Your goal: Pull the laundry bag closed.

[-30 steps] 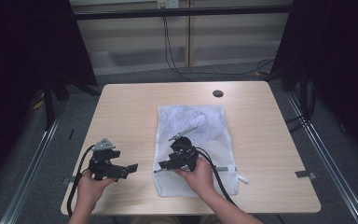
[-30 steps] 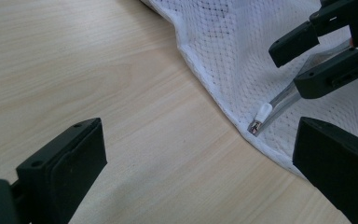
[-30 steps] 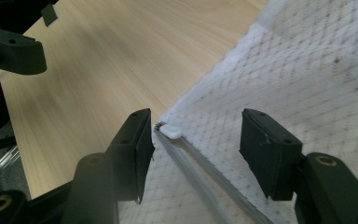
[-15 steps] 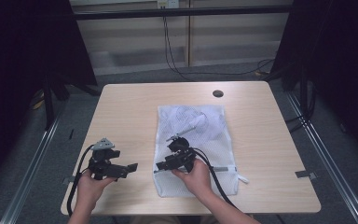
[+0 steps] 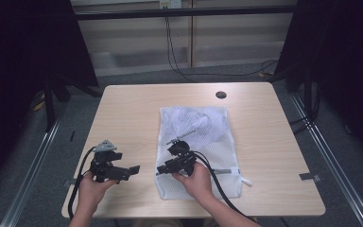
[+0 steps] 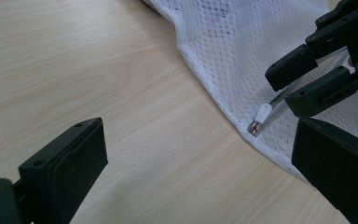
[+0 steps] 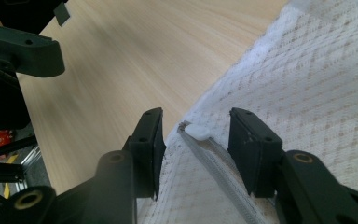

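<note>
The light wooden table top [image 5: 132, 113] is bright and evenly lit from above, while the room around it is very dark. Shadows are soft. Up close, the black jaws look blurry, and the white mesh laundry bag [image 6: 242, 51] looks sharp.

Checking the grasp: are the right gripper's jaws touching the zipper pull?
Apart. In the right gripper view, the right gripper jaws stand open either side of the white zipper pull, mesh visible between.
</note>
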The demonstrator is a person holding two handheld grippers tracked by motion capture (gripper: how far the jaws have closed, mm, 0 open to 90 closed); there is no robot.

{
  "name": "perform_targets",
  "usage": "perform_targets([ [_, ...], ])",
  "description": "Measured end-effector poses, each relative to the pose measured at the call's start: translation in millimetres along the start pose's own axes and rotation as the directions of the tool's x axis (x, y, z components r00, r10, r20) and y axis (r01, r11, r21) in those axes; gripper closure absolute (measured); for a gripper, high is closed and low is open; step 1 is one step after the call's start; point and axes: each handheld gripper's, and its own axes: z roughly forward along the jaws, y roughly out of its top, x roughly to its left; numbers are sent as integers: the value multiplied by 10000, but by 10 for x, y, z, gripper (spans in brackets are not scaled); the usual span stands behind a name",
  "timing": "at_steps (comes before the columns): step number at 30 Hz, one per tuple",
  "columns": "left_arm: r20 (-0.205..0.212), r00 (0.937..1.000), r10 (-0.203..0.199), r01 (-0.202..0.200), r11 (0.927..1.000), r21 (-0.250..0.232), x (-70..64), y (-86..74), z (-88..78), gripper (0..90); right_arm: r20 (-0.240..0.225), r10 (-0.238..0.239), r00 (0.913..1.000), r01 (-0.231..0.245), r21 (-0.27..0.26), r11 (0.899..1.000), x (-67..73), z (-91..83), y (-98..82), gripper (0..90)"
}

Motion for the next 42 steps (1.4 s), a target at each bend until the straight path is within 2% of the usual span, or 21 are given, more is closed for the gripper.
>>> perform_targets([
  [4,28,10000,-5,5,10000,-9,7,1,-7,31,-83,8,10000,-7,86,10000,-7,44,0,601],
  [18,10,10000,-78,78,10000,17,12,-6,-3,34,-282,121,9995,-114,226,9997,31,175,0,672],
  [24,-13,10000,-69,69,10000,13,18,-7,-4,35,-320,102,9994,-94,239,9997,28,173,10,708],
  [42,-1,9999,-114,114,9999,65,22,-9,0,39,-305,188,9994,-170,585,9981,48,250,10,744],
])
